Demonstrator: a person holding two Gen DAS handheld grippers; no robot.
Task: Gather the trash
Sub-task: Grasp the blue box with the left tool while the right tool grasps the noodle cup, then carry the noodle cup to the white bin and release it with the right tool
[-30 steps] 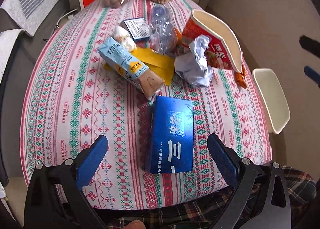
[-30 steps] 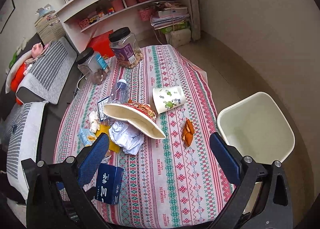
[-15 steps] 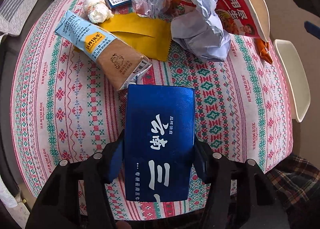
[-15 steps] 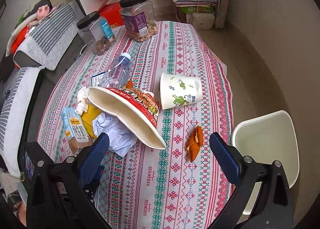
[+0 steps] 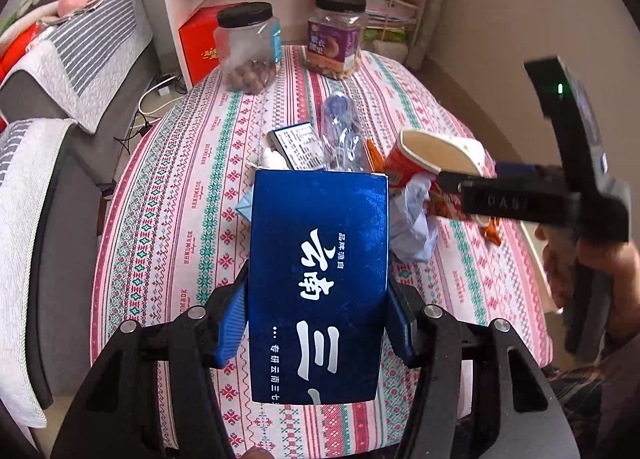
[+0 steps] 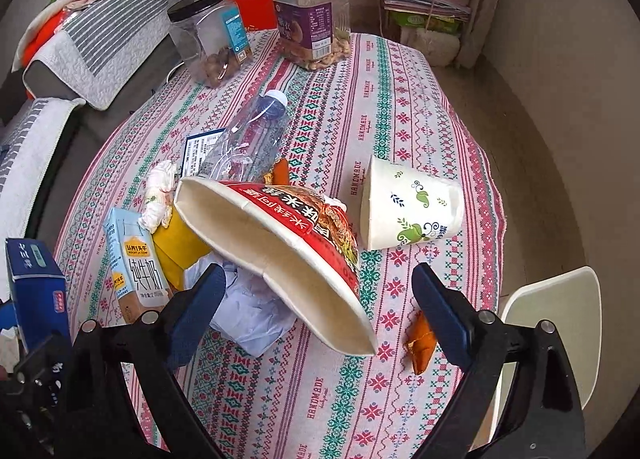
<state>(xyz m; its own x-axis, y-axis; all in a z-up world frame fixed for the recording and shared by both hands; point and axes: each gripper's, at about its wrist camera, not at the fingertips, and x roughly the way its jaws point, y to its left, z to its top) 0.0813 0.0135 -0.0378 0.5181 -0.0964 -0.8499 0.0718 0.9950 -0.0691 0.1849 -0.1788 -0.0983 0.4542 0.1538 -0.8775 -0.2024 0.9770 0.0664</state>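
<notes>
My left gripper (image 5: 316,323) is shut on a blue box (image 5: 318,283) with white characters and holds it above the table's near edge. The box also shows at the left edge of the right wrist view (image 6: 34,287). My right gripper (image 6: 320,315) is open, its fingers on either side of the rim of a crushed red noodle bowl (image 6: 280,243), not touching it. Around the bowl lie crumpled pale paper (image 6: 248,311), a milk carton (image 6: 136,263), a yellow wrapper (image 6: 176,243), a clear bottle (image 6: 252,139), a paper cup (image 6: 412,211) and an orange scrap (image 6: 420,339).
A white bin (image 6: 556,323) stands on the floor beside the table's right edge. Two black-lidded jars (image 6: 208,35) (image 6: 312,15) stand at the far end of the patterned tablecloth (image 6: 400,107). A sofa with grey cushions is on the left, shelves behind.
My left gripper has lifted the blue box off the table and tilted up. My right gripper has moved down and closer to the noodle bowl, still open.
</notes>
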